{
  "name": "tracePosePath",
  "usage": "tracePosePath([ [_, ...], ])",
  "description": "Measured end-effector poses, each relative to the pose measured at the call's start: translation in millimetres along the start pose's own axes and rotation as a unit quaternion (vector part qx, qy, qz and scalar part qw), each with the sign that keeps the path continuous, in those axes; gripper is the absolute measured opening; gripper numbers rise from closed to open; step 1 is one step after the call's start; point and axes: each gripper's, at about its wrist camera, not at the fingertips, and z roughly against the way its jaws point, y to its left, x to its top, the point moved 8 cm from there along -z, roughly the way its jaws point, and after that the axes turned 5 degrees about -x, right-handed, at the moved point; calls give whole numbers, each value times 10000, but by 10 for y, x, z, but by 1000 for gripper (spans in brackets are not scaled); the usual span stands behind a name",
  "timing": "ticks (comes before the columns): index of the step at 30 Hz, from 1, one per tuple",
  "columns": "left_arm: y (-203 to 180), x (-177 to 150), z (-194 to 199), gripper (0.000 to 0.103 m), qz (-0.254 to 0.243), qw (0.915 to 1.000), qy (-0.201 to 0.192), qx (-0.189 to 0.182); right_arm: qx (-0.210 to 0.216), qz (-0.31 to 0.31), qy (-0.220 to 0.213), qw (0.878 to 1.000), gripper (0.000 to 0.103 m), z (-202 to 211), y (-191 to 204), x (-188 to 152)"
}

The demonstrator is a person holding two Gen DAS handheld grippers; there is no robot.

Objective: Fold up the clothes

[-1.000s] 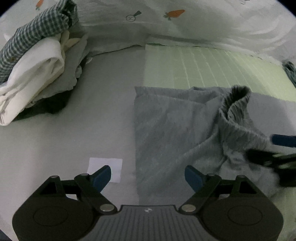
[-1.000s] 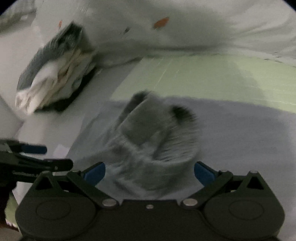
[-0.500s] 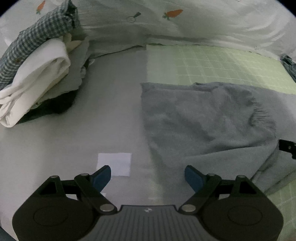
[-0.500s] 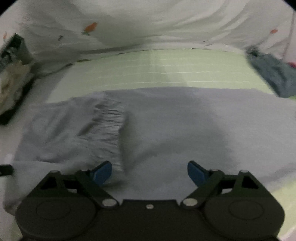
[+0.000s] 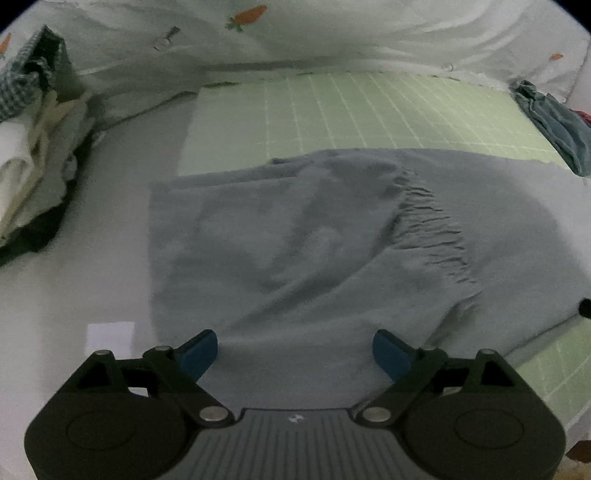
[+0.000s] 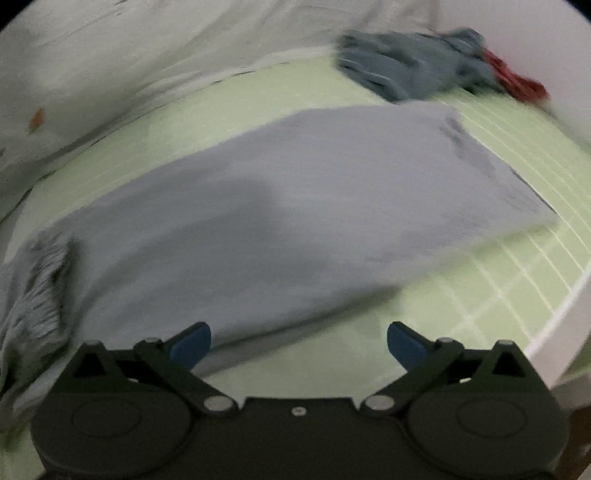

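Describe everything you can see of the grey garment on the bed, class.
The grey garment is soft, slightly fuzzy fabric, lying flat and partly folded: one end is turned back over the rest, showing a gathered, ribbed waistband. It rests half on the green grid mat, half on the pale sheet. Neither gripper touches it.

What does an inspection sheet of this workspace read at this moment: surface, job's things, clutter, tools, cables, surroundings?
Surface: green gridded mat beside a plain grey sheet.
Job's things: grey garment lying spread across the mat and sheet, its gathered waistband folded over on top.
Clutter: pile of clothes at the left; blue-grey garment with a red item at the mat's far right corner; white patch on the sheet.
Tools: left tool and right tool both opening, nothing between the jaws.
Cables: nothing seen.
Surroundings: white carrot-print fabric behind the mat.
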Motion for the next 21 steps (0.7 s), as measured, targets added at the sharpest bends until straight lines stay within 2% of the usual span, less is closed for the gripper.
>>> tracePosePath([
  [3, -110, 2, -115, 92, 106, 9998, 161, 84, -20, -329, 86, 9994, 103, -109, -318, 36],
  [6, -150, -32, -229, 92, 228, 9988, 344, 273, -93, -349, 2, 9993, 103, -165, -500, 118],
  [8, -165, -50, -281, 94, 285, 9978, 433, 402, -285, -453, -73, 9985, 103, -237, -696, 212],
  [11, -185, -55, -323, 102, 253, 9962, 470, 689, -588, -485, -238, 9968, 103, -328, -982, 333],
  [14, -192, -46, -345, 103, 356, 9945, 508, 843, -869, -524, -420, 9940, 103, -448, -1238, 487],
  [19, -159, -3, -352, 103, 626, 9919, 651, 892, -1203, -850, -772, 9861, 103, -642, -1615, 805],
  [21, -159, 24, -360, 103, 678, 9910, 721, 897, -1181, -825, -901, 9855, 103, -673, -1646, 875],
])
